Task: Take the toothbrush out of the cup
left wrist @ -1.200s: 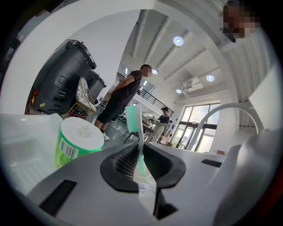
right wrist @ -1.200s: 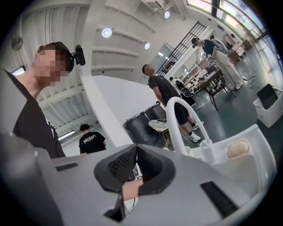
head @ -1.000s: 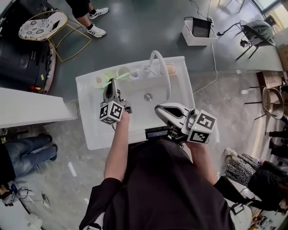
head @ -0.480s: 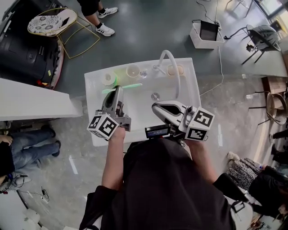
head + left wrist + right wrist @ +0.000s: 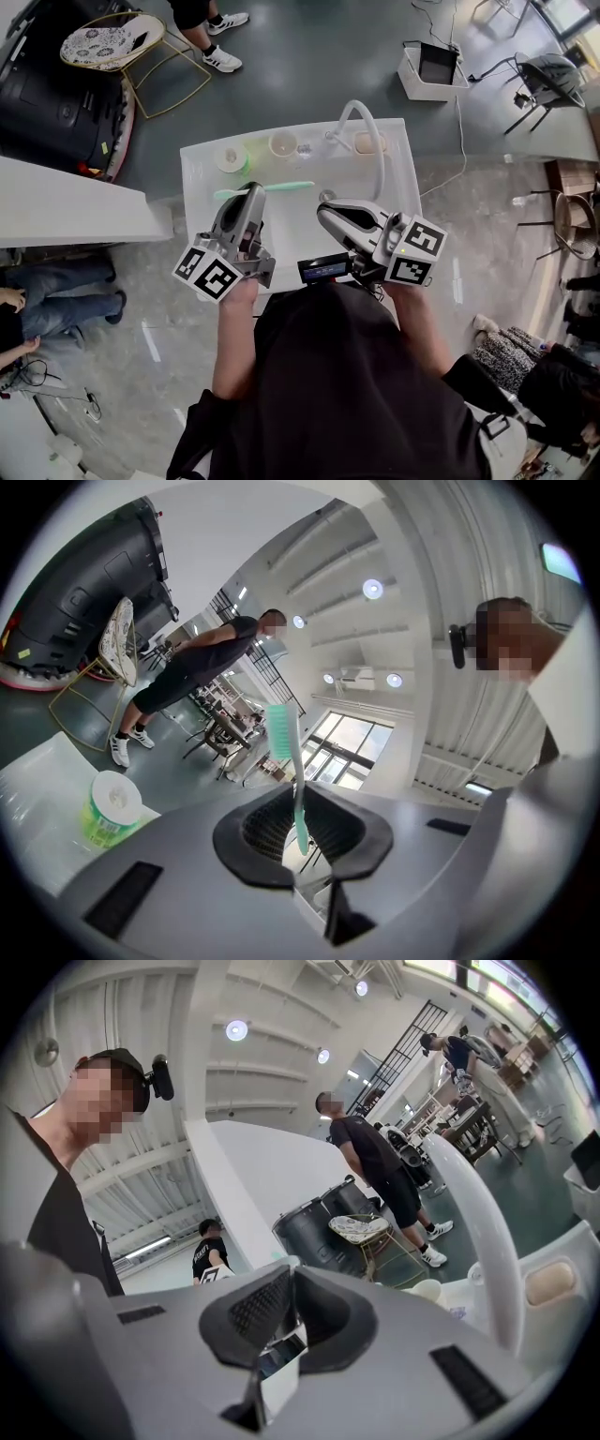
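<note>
Both held level, the left gripper (image 5: 250, 191) clamps a mint-green plastic toothbrush (image 5: 287, 187) crosswise, while the right gripper (image 5: 324, 212) keeps its jaws together, empty.

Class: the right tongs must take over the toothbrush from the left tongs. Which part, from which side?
Probably the bare neck of the toothbrush below its bristle head, with the right tongs coming from their own side. The left tongs clamp only its tail end, leaving that thin stretch free.
</note>
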